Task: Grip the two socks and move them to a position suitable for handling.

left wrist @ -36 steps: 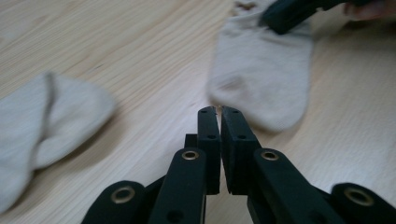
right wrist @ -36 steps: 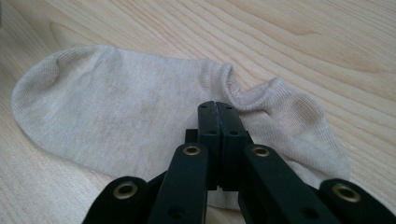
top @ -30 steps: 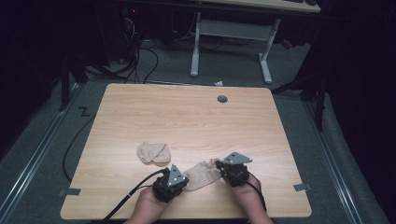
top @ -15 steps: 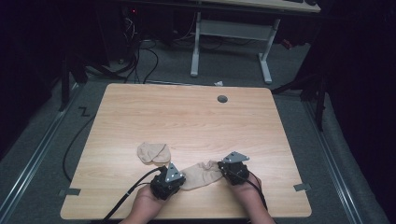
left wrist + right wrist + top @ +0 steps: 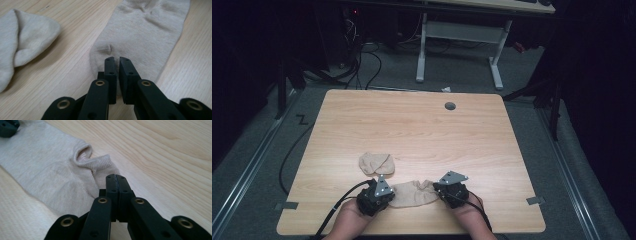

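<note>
A beige ankle sock [image 5: 414, 194] lies flat near the table's front edge, between my two grippers. My left gripper [image 5: 391, 194] is at its toe end. In the left gripper view its jaws [image 5: 116, 60] stand a narrow slit apart over the toe [image 5: 145, 32], having just been opening, and no fabric is pinched between them. My right gripper [image 5: 436, 190] is at the cuff end. In the right gripper view it is shut [image 5: 116, 177], tips at the cuff corner of the sock [image 5: 50, 170], with no fabric visible between them. A second, folded sock [image 5: 376, 162] [image 5: 22, 40] lies just beyond the left gripper.
The wooden table [image 5: 422, 130] has a round grommet hole [image 5: 450, 106] near its far edge and tape marks [image 5: 286, 205] [image 5: 534, 200] at its front corners. A white desk frame [image 5: 462, 35] and cables stand on the floor behind.
The left gripper has moved left and the right gripper has drawn back toward the person. The sock now lies longer and flatter between them.
</note>
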